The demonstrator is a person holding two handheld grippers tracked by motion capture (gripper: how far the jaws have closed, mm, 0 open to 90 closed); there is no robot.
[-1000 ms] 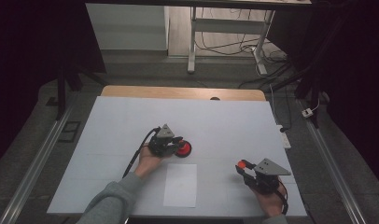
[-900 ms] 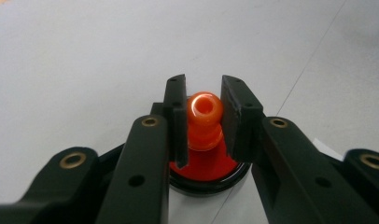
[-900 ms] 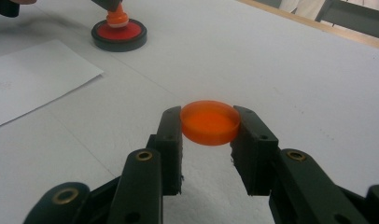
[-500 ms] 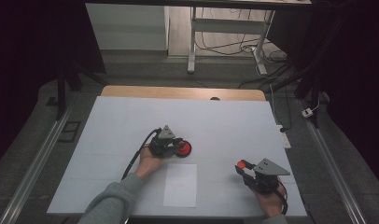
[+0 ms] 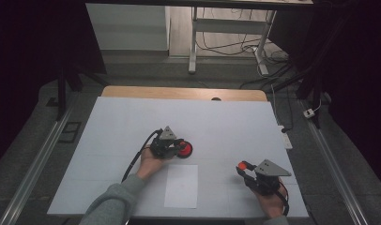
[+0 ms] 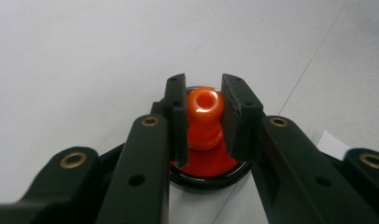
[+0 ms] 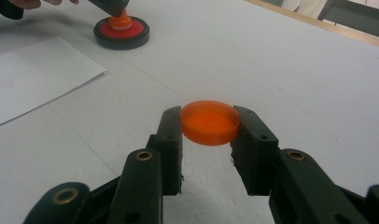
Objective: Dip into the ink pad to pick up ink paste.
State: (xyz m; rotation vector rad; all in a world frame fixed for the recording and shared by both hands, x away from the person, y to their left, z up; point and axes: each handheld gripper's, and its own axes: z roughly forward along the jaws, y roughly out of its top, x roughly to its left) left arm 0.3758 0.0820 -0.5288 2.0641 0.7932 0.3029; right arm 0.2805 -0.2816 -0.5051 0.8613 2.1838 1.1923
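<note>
Paper (image 5: 181, 186) beside stamp (image 5: 185, 149) (untouched), nothing blocking

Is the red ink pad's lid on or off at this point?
Off. The orange lid is clamped in the right hand-held gripper, away from the ink pad, whose red surface lies bare under the stamp that the left hand-held gripper holds.

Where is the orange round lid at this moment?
The orange lid is clamped between the jaws of the right gripper, at the table's near right in the high view, right of the white paper.
</note>
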